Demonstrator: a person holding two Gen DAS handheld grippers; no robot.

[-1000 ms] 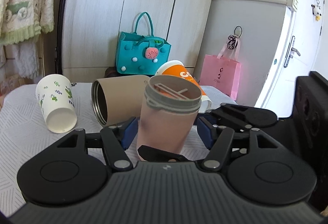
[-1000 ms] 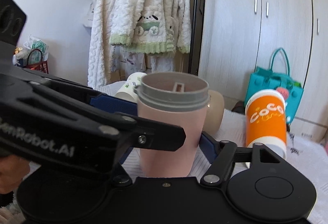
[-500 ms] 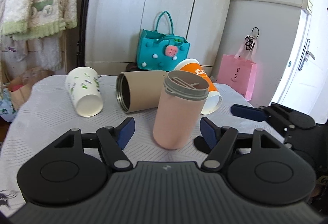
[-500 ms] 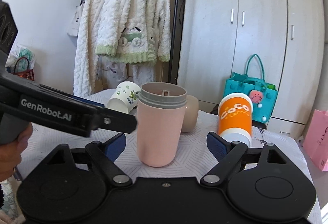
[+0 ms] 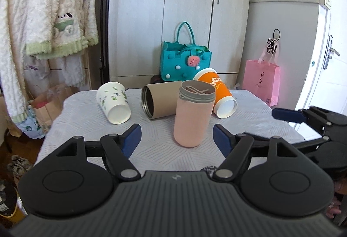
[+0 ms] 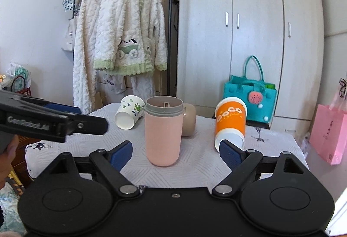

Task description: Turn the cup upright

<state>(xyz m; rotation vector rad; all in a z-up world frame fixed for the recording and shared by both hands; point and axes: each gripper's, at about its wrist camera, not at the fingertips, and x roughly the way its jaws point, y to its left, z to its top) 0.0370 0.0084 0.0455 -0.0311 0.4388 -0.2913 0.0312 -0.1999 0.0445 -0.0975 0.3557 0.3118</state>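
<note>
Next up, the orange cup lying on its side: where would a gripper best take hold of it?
Likely across the orange cup's mid-body, coming from above. It lies tilted, open rim toward the cameras, its base propped up behind, so its round sides are exposed; the right gripper is open and nearest.

A home bedroom: wardrobe point(image 6: 249, 31), fluffy robe point(image 6: 121, 28) hanging on a rack, tote bags.

Each camera sat low behind its own gripper, looking forward across the table point(image 5: 151, 150) toward the wardrobe point(image 5: 184, 9). The left view faced it squarely; the right view looked from further right, angled leftward. Both shared the pink cup point(image 5: 192, 115) point(image 6: 163, 133) at centre frame, near, and the teal bag point(image 5: 184, 59) point(image 6: 249, 98).
</note>
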